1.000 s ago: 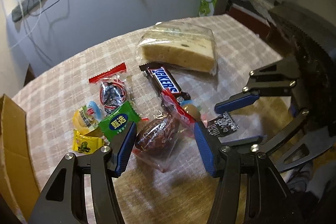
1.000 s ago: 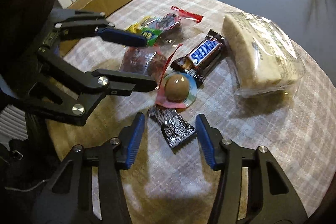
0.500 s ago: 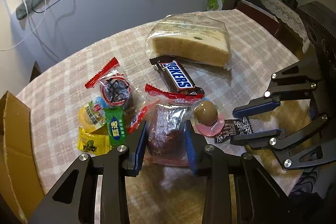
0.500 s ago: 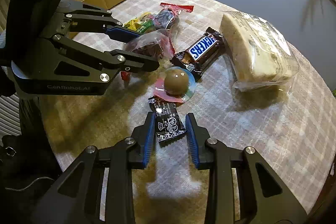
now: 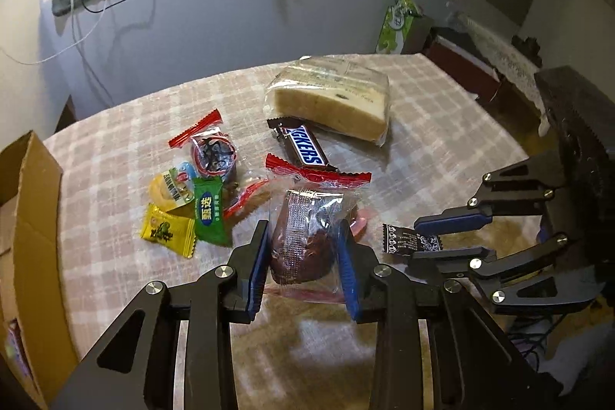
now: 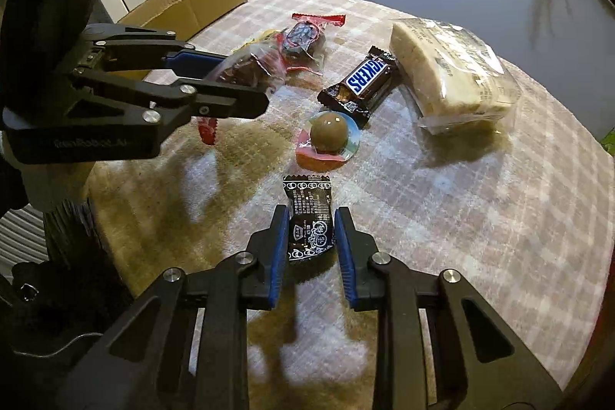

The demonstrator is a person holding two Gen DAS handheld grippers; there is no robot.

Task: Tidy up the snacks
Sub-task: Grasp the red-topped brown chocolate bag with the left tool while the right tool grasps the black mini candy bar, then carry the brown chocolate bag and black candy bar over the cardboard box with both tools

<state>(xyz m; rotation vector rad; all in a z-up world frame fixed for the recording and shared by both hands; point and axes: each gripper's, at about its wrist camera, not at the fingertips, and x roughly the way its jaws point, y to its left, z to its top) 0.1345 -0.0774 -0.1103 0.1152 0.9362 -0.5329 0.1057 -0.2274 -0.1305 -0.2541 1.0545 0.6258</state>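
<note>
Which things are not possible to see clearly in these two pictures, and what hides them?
- Cardboard box interior: left wrist view, cut by the frame edge; right wrist view, hidden behind its wall.
- Brown snack pack lower end: left wrist view, behind the left gripper pads.
- Black candy wrapper print: right wrist view, too small to read.
- Yellow candies: right wrist view, mostly behind the left gripper's fingers.

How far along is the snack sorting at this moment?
Early. Little looks put away yet: the cardboard box shows only a glimpse of something inside. In hand: the left hand-held gripper clamps a clear red-edged packet of dark cake; the right hand-held gripper, jaws closing, has a small black sachet between its pads. Left on the checked tablecloth: Snickers bar, wrapped sponge cake, small candies.
</note>
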